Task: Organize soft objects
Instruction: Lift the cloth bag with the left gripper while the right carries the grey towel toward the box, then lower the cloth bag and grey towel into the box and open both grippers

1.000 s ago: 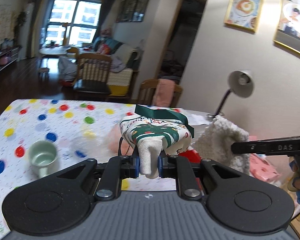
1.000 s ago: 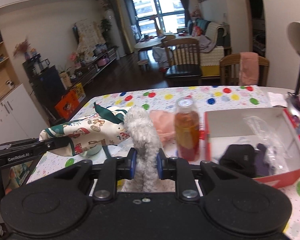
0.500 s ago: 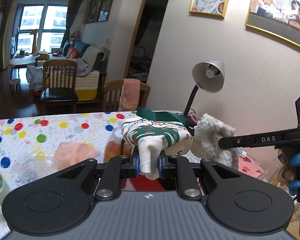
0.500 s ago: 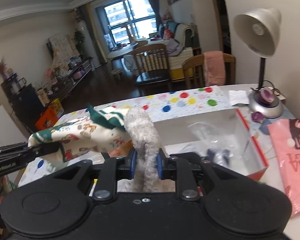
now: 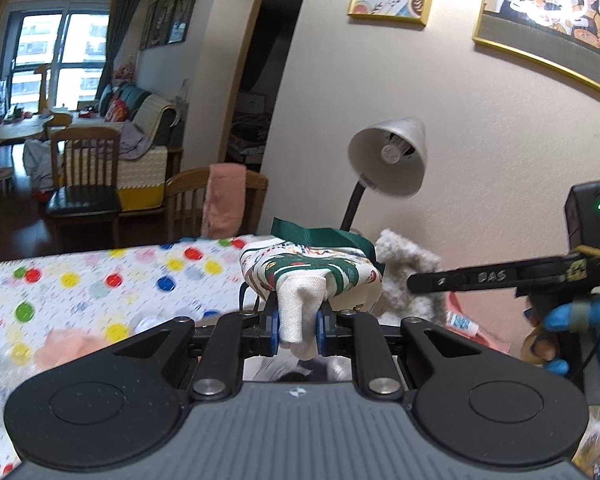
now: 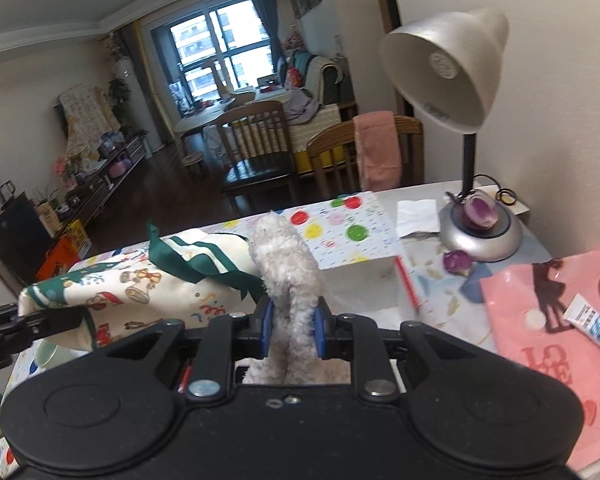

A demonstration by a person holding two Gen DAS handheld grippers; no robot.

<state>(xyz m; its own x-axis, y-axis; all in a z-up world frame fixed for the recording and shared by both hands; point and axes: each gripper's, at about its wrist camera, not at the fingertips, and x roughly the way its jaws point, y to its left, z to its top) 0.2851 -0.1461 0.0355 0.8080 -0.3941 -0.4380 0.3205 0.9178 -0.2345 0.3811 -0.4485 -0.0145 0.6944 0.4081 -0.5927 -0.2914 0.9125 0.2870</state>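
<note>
My left gripper (image 5: pixel 298 330) is shut on a printed cloth bag (image 5: pixel 311 270) with green ribbon, held up above the table. My right gripper (image 6: pixel 290 330) is shut on a fluffy white plush cloth (image 6: pixel 286 256), also held up. The two soft things hang side by side: the plush (image 5: pixel 403 268) shows just right of the bag in the left wrist view, and the bag (image 6: pixel 140 284) shows left of the plush in the right wrist view. The right gripper's finger (image 5: pixel 479 278) crosses the left wrist view.
A white box with a red rim (image 6: pixel 405 284) lies below the grippers. A silver desk lamp (image 6: pixel 475 232) stands at the right by the wall. A pink sheet (image 6: pixel 551 320) with a small tube (image 6: pixel 591 322) lies on the right. The polka-dot tablecloth (image 5: pixel 100 284) carries a pink cloth (image 5: pixel 68 350).
Both grippers have swung to the right with their cloths, away from the cup and bottle, toward the lamp and the box by the wall. Both grips are unchanged.
</note>
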